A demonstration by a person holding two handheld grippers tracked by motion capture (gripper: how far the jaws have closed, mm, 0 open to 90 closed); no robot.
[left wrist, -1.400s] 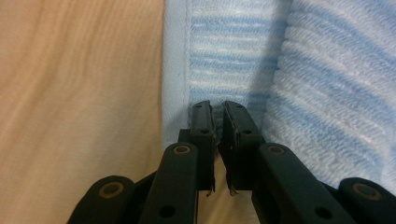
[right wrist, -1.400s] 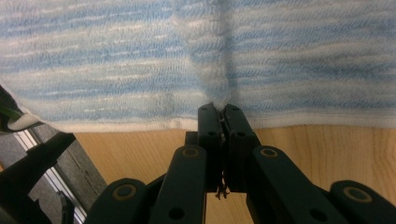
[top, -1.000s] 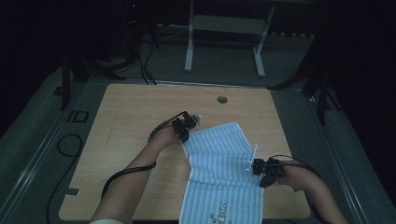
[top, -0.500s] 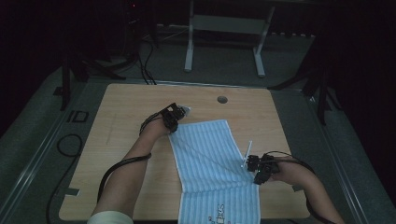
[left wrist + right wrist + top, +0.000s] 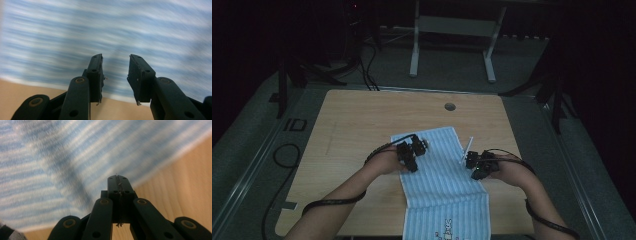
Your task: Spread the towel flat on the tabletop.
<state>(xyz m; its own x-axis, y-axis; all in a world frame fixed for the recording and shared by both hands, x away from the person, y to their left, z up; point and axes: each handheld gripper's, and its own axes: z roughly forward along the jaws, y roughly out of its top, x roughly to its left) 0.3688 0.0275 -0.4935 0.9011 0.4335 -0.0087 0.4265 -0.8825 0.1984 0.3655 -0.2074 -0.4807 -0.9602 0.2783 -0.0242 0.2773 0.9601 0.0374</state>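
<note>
Two grippers over a striped towel

The left gripper (image 5: 115, 75), jaws parted and just opened wider with nothing between them, hovers over the left edge of the blue-striped towel (image 5: 444, 175). The right gripper (image 5: 117, 185), jaws pressed together and empty, sits at the towel's right edge. The towel lies flat on the wooden table (image 5: 357, 120), its near end overhanging the front edge.

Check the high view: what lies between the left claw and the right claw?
Only the striped blue cloth spans the stretch between left claw and right claw, seen in the high view.
</note>
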